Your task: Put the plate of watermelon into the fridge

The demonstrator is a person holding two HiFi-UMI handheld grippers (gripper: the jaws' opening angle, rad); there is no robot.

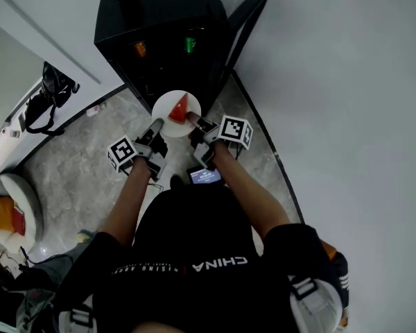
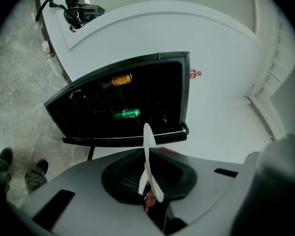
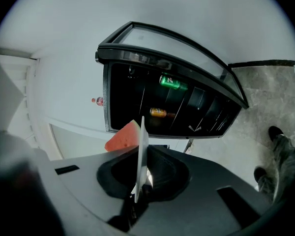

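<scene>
Plate [image 1: 164, 105] sits clamped between left hand-held gripper [image 1: 157, 125] and right hand-held gripper [image 1: 193, 120].

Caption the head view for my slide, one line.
Left gripper and right gripper hold a plate with a watermelon wedge before the open black fridge.

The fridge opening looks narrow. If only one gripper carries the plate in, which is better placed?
Probably right. Both the left gripper and right gripper clamp the plate rim, but the watermelon sits nearer the right one. The fridge is open ahead.
</scene>
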